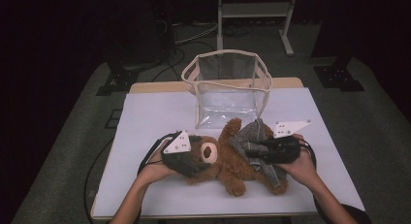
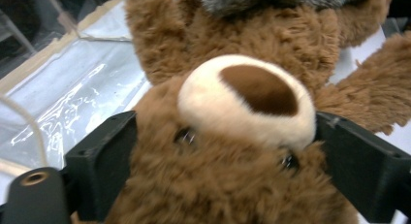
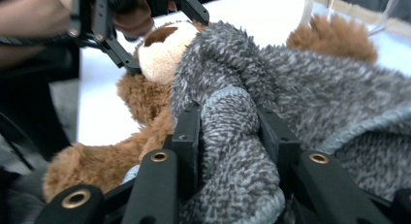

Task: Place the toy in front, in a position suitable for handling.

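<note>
Two grippers work on a brown teddy bear (image 1: pixel 228 161) lying just before the clear bag (image 1: pixel 228 86). Left gripper (image 2: pixel 225 151) stands wide, jaws flanking the bear's head. Right gripper (image 3: pixel 228 132) clamps a fold of the grey knitted garment (image 3: pixel 310 93) draped over the bear's body.

A lab-like recording room — dark curtains, stand bases (image 1: pixel 339 77) and loose cables (image 1: pixel 194 36) on grey carpet (beyond the jaws) — with one white-covered table (image 1: pixel 150 112).
</note>
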